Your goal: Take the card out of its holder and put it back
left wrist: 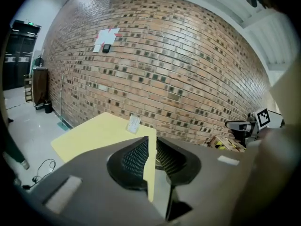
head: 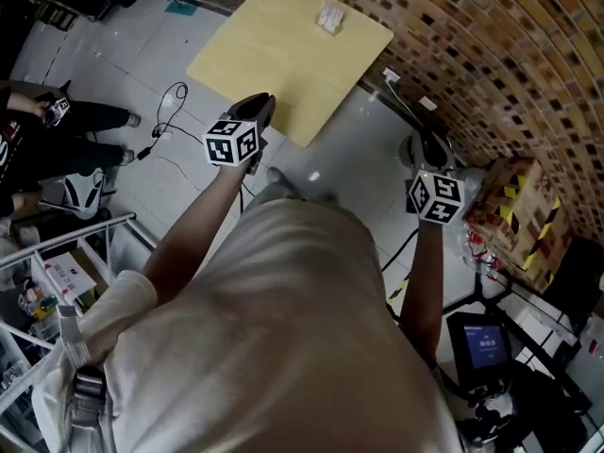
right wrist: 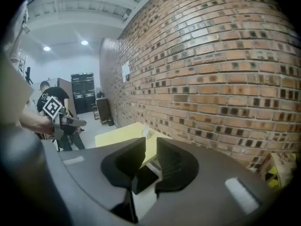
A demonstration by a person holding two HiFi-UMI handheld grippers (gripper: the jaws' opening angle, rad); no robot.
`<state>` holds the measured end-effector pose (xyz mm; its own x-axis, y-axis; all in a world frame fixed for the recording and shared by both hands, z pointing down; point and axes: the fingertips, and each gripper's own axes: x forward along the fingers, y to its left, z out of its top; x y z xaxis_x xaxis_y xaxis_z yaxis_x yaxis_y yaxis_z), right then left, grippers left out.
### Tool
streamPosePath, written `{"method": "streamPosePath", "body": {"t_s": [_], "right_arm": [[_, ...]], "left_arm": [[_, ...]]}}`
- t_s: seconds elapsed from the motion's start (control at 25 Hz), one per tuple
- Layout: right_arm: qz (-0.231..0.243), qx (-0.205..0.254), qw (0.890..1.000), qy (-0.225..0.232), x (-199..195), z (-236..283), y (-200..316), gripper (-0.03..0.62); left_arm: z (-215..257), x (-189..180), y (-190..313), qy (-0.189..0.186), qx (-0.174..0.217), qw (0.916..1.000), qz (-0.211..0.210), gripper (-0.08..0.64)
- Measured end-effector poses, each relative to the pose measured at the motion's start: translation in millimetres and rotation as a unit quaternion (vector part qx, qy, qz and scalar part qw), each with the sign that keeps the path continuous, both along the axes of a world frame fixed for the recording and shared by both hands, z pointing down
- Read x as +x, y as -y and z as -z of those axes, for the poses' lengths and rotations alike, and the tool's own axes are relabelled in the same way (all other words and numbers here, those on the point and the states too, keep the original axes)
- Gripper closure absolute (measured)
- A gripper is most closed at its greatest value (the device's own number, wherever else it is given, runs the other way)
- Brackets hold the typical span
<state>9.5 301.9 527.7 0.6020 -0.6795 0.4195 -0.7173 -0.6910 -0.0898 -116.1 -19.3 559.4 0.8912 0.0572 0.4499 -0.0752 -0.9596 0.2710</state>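
Midair, off the desk's (head: 274,59) near corner: holding left gripper (left wrist: 151,147) and right gripper (right wrist: 150,150) slightly parted (nothing between either), facing card holder (head: 330,15) by far edge.

A big work room, like a test lab.
A long brick wall (head: 491,55) runs down one side. The floor (head: 123,55) is pale and shiny, and round lights (right wrist: 84,42) shine in a high white ceiling. Black cables (head: 170,111) lie loose on the floor. A plain yellow bench (head: 283,50) stands by the wall. Nearby are a white metal rack (head: 57,253), a small screen on a stand (head: 479,344) and a brown box with yellow and black stripes (head: 514,206).
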Motion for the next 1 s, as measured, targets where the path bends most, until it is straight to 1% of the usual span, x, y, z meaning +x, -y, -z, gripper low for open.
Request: {"method": "streamPosePath", "body": {"t_s": [0.08, 0.12, 0.16, 0.2, 0.32, 0.48, 0.56, 0.72, 0.76, 0.84, 0.92, 1.0], "right_arm": [[-0.011, 0.014, 1.000, 0.011, -2, -5, -18, 0.529], [-0.018, 0.021, 0.999, 0.019, -4, -9, -26, 0.544], [-0.024, 0.025, 0.999, 0.026, -7, -13, -35, 0.581], [-0.028, 0.023, 0.999, 0.031, -10, -18, -42, 0.586], [-0.026, 0.005, 0.999, 0.046, -25, -35, -59, 0.586], [-0.016, 0.008, 0.998, 0.060, -47, -50, -70, 0.586], [-0.012, 0.011, 0.998, 0.065, -56, -56, -72, 0.586], [-0.001, 0.019, 0.997, 0.078, -74, -69, -70, 0.586], [0.002, 0.019, 0.997, 0.080, -78, -71, -70, 0.586], [0.005, 0.019, 0.997, 0.078, -83, -73, -71, 0.586], [0.007, 0.015, 0.997, 0.074, -85, -75, -76, 0.586], [0.005, 0.009, 0.997, 0.072, -87, -77, -81, 0.586]], "left_arm": [[-3, 1, -17, 0.003, 0.003, 0.9999, -0.013, 0.483], [-6, 0, -24, 0.005, 0.003, 0.9998, -0.018, 0.483], [-9, -1, -30, 0.008, 0.003, 0.9997, -0.022, 0.483], [-13, -3, -37, 0.012, 0.004, 0.9996, -0.025, 0.483], [-24, -11, -56, 0.025, 0.004, 0.9991, -0.033, 0.479], [-37, -26, -74, 0.045, -0.003, 0.9983, -0.037, 0.479], [-50, -34, -77, 0.062, -0.007, 0.9974, -0.036, 0.479], [-99, -54, -71, 0.120, -0.013, 0.9925, -0.021, 0.482], [-107, -59, -72, 0.128, -0.016, 0.9914, -0.021, 0.482], [-113, -62, -77, 0.130, -0.021, 0.9909, -0.028, 0.482], [-112, -59, -85, 0.125, -0.019, 0.9913, -0.038, 0.482], [-117, -57, -91, 0.127, -0.019, 0.9906, -0.046, 0.482]]}}
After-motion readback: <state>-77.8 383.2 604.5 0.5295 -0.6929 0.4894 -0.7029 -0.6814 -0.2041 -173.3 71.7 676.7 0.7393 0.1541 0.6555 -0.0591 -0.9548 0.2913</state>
